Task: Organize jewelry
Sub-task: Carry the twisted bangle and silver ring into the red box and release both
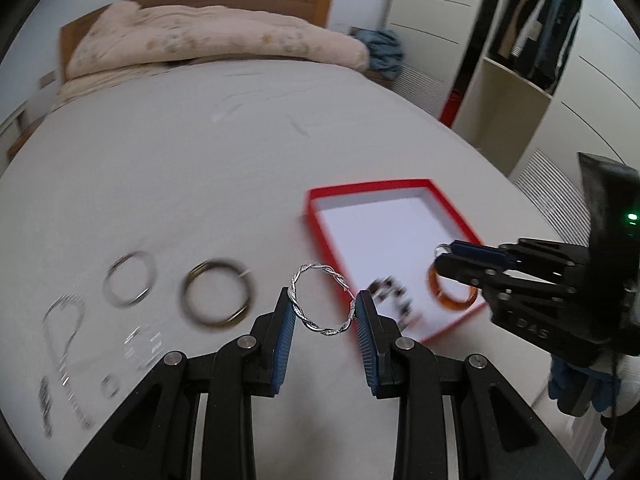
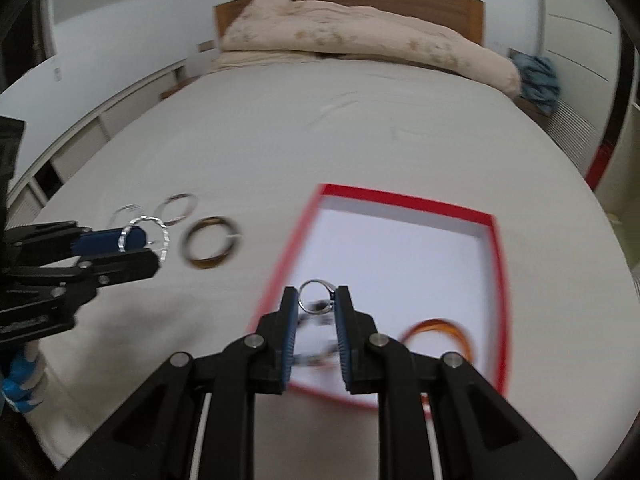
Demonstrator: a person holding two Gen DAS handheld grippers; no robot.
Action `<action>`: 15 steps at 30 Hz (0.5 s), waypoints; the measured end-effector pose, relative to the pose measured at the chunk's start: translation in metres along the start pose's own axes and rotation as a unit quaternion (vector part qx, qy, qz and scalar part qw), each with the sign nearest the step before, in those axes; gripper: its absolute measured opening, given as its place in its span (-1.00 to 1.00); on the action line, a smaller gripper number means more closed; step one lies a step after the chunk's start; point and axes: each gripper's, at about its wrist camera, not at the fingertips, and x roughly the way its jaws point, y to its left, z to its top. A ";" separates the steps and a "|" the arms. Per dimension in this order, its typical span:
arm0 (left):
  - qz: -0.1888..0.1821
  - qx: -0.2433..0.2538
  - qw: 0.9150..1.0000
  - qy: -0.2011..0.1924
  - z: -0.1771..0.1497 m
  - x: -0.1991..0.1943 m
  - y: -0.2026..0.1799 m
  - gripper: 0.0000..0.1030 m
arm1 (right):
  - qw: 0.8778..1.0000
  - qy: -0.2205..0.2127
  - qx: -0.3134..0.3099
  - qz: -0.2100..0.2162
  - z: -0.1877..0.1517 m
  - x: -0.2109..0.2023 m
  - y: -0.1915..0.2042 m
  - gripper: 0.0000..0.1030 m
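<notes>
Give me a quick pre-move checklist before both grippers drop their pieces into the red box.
1. Left gripper grips the twisted silver hoop between its pads: ok.
2. Right gripper grips the small silver ring: ok.
3. Right gripper over the red box: ok.
4. Left gripper over the box: not ok, it sits at the near left edge.
5. Free landing space on the white floor: ok; the amber bangle and dark beaded bracelet fill only the near end.
6. Height above the box floor: cannot tell.
</notes>
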 end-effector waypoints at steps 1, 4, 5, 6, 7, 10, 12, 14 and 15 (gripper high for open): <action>-0.003 0.004 1.000 0.002 0.005 0.007 -0.006 -0.42 | 1.000 0.006 0.006 -0.004 0.003 0.006 -0.015 -0.67; -0.009 0.018 1.000 0.014 0.017 0.035 -0.023 -0.42 | 1.000 0.017 0.017 -0.014 0.007 0.022 -0.048 -0.67; -0.011 0.022 1.000 0.019 0.020 0.046 -0.028 -0.42 | 0.999 0.022 0.021 -0.014 0.008 0.027 -0.055 -0.67; -0.012 0.026 0.999 0.026 0.023 0.058 -0.033 -0.42 | 0.999 0.027 0.022 -0.015 0.006 0.031 -0.063 -0.67; -0.013 0.030 0.999 0.030 0.024 0.066 -0.037 -0.42 | 0.999 0.033 0.021 -0.017 0.007 0.038 -0.070 -0.67; -0.010 0.043 0.998 0.046 0.027 0.092 -0.048 -0.42 | 0.998 0.056 0.012 -0.019 0.005 0.055 -0.086 -0.67; -0.005 0.051 0.997 0.057 0.027 0.108 -0.053 -0.42 | 0.998 0.066 0.009 -0.016 0.000 0.060 -0.092 -0.66; 0.004 0.058 0.996 0.066 0.026 0.119 -0.052 -0.42 | 0.997 0.076 0.002 -0.012 -0.002 0.067 -0.097 -0.66; 0.008 0.060 0.996 0.072 0.025 0.125 -0.052 -0.42 | 0.997 0.080 -0.003 -0.010 -0.002 0.071 -0.097 -0.66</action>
